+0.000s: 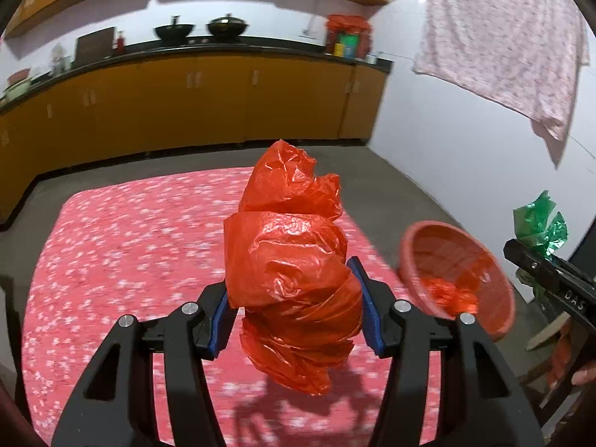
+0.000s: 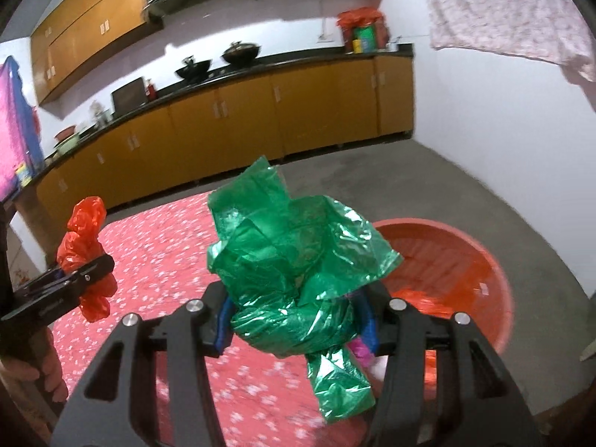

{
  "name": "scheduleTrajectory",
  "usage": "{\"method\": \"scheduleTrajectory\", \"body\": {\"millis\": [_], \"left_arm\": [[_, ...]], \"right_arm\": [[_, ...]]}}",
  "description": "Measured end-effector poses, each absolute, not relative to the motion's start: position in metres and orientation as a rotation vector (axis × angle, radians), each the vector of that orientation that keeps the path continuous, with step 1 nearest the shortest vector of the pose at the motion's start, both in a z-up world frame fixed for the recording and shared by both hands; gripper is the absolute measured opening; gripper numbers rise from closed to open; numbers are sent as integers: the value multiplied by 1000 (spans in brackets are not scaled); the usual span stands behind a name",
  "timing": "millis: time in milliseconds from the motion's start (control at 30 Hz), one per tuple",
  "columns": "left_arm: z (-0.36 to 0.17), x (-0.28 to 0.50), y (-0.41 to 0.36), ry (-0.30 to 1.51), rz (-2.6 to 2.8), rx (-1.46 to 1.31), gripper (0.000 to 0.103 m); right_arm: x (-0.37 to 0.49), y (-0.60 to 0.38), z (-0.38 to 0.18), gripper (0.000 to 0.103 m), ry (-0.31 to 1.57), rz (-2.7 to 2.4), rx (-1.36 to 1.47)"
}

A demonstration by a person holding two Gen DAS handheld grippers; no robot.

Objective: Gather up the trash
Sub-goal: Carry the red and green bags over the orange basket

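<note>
My left gripper (image 1: pixel 294 298) is shut on a crumpled red plastic bag (image 1: pixel 290 260) and holds it up above the red flowered table (image 1: pixel 130 260). It also shows in the right wrist view (image 2: pixel 85 275) with the red bag (image 2: pixel 82 238). My right gripper (image 2: pixel 294 316) is shut on a crumpled green plastic bag (image 2: pixel 294 260), beside and partly over a red basket (image 2: pixel 465 253). In the left wrist view the basket (image 1: pixel 447 246) stands at the table's right edge with red plastic inside, and the right gripper (image 1: pixel 540 257) holds the green bag (image 1: pixel 540 223) beyond it.
Yellow kitchen cabinets (image 1: pixel 186 100) with a dark counter and woks (image 1: pixel 227 26) run along the back wall. A pink cloth (image 1: pixel 503 37) hangs at the upper right. Grey floor (image 2: pixel 428 178) surrounds the table. Something pink (image 2: pixel 359 350) shows under the green bag.
</note>
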State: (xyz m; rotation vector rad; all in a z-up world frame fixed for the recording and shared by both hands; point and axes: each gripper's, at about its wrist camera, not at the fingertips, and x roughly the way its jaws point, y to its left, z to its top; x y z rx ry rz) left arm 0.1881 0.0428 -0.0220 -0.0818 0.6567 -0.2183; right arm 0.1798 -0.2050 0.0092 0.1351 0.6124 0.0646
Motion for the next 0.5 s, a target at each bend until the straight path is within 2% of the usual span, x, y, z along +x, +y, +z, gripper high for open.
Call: {"method": "scheduleTrajectory", "body": {"millis": [500], "left_arm": [[-20,192,-54,671,-410,-43,56]], "right_arm": [[155,-289,3,51,590,-112,202]]}}
